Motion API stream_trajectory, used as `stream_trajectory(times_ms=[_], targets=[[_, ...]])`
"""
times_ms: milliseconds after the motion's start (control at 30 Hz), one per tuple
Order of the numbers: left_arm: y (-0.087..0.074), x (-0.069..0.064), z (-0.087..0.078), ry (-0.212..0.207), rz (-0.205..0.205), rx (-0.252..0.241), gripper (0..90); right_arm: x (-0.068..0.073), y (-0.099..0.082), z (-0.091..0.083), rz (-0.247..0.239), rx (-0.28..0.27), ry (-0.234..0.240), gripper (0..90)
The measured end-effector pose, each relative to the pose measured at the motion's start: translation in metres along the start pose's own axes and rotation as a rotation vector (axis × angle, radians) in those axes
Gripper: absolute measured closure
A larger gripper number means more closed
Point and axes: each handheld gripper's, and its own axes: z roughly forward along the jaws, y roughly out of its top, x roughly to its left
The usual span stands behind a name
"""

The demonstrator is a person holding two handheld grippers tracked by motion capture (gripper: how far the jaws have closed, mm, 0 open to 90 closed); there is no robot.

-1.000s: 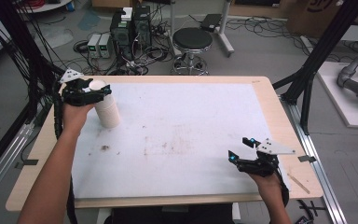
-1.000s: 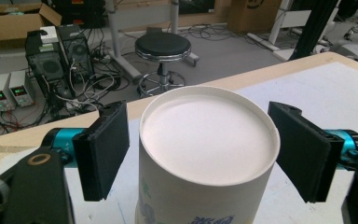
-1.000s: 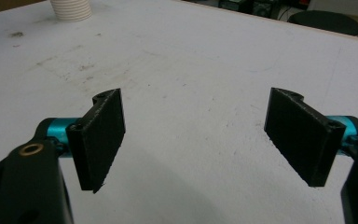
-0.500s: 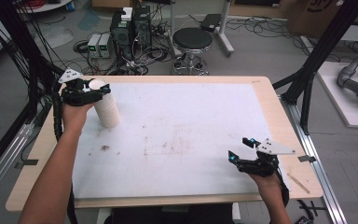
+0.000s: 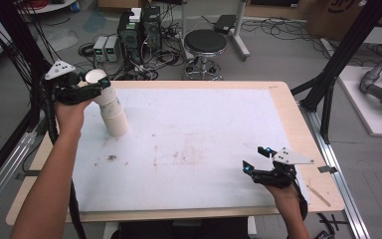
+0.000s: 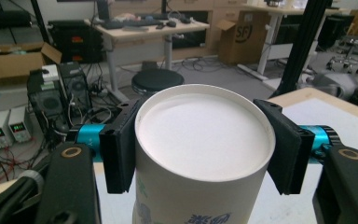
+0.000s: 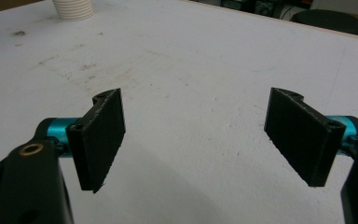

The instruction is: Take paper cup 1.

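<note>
I am gripping the top paper cup (image 6: 200, 154) with my left gripper (image 5: 90, 88), jaws having just closed on it, and it is separating from the cup stack (image 5: 115, 118). Separation underway; placement remains. My right gripper (image 5: 261, 159) is idling spread, well apart from the stack, over the worktop (image 5: 204, 134).

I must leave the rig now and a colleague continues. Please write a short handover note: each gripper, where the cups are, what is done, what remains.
Left gripper: jaws have just closed on the top paper cup, pads pressing its rim from both sides; the cup is tilted and partly raised off the cup stack.
Right gripper: open, holding nothing, low over the near right part of the table.
Cup stack: upside down on the far left of the white mat.
Done: top cup gripped and starting to come off.
Left: probably pull it fully free and set it down; watch that the stack does not tip.
</note>
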Motion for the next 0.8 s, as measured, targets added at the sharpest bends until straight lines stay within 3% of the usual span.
stream_trajectory(times_ms=[233, 467, 633, 800], targets=[[0.021, -0.008, -0.018, -0.021, 0.022, -0.075, 36.4, 0.000, 0.000, 0.000, 0.002, -0.003, -0.003, 20.8], [0.024, -0.028, -0.036, -0.074, 0.023, -0.110, 36.7, 0.003, 0.002, 0.001, -0.008, -0.010, 0.013, 20.7], [0.015, -0.043, -0.044, -0.167, 0.011, -0.102, 36.7, 0.004, 0.004, 0.000, -0.017, -0.009, 0.031, 20.8], [-0.005, -0.060, -0.049, -0.254, 0.008, -0.092, 36.7, 0.004, 0.004, 0.002, -0.015, -0.009, 0.043, 20.8]])
